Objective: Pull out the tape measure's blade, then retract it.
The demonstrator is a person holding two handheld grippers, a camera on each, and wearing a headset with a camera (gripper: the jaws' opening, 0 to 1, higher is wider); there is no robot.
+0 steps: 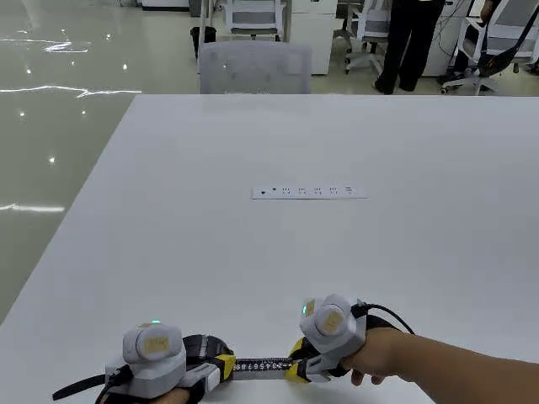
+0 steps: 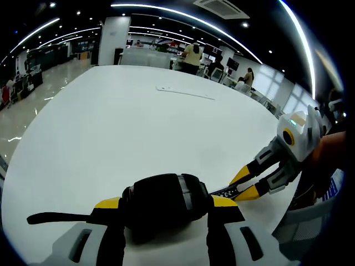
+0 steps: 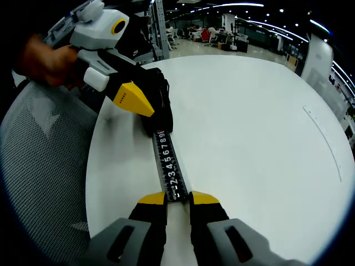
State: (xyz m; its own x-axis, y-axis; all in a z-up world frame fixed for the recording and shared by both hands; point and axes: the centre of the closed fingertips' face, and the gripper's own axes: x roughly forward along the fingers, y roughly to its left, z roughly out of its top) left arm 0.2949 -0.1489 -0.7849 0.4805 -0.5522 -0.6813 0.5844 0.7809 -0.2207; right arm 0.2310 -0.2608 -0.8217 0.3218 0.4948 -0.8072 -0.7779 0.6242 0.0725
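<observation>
- We have the tape measure at the near edge of the worktop [image 1: 337, 252], toward its near left corner. The black and yellow case [image 1: 205, 347] lies on the surface with the blade [image 1: 263, 365] running out of it along that edge.
- The left gripper [image 2: 166, 206] has its jaws clamped on the case from both sides. In the left gripper view the yellow tips sit against the case's flanks, and a dark strap trails off from the case.
- The right gripper [image 3: 177, 198] has its jaws closed on the free end of the blade. In the right gripper view the tip of the blade sits pinched between the two yellow pads.
- Only a short run of blade shows between the case and the right gripper, with the single digits readable on it, and the two grippers are near each other.
- We judge that we are early in the pull-out step. The blade is started but far from drawn out, and the retraction is not yet begun.
- The next move calls for drawing the right gripper away from the case, straight along the line of the blade and low over the worktop. The left gripper must hold the case fast so that it does not slide after the blade.
- The risk we see is the thin blade slipping out of the pinch and snapping back, so the grip on its end should be firm.
- Well apart from the work, a socket strip [image 1: 308, 192] lies mid-worktop, and a chair [image 1: 254, 67] stands at the far edge.
</observation>
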